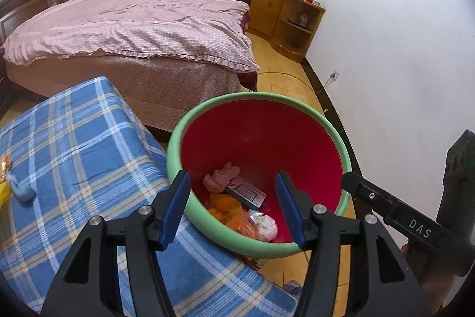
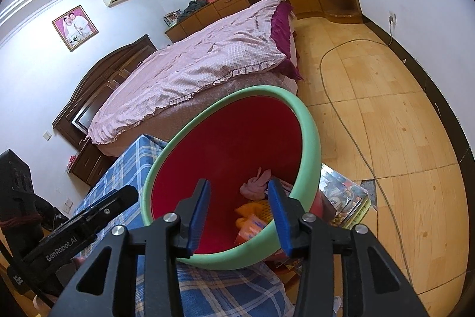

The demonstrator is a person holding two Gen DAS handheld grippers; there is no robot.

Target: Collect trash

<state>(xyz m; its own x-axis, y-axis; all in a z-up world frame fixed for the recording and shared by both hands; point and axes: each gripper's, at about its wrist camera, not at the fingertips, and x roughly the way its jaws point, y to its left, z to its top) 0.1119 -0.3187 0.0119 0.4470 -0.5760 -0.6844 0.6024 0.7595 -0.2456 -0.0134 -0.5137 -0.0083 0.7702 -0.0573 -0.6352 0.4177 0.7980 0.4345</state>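
1. Two pairs of tongs hang over the bin, a red pail with a green rim standing on the floor against the right edge of the counter, which wears a blue plaid cloth.
2. Left tongs are spread wide with nothing between the blue pads; right tongs are also parted and hold nothing, both aimed down into the bin's mouth.
3. Already inside the bin: a pink glove, a small flat box, an orange wrapper and a white crumpled wad. By that showing, a good part of the collecting looks done.
4. Left on the counter, near its far left edge: a blue scrap and, just beside it, yellow-orange wrappers, partly cut off by the lens rim.
5. My judgement is that those pieces are what is left; the left tongs are the nearer pair to fetch them.
6. Printed packaging lies on the floor just beside the bin; whether it counts as trash I cannot tell.
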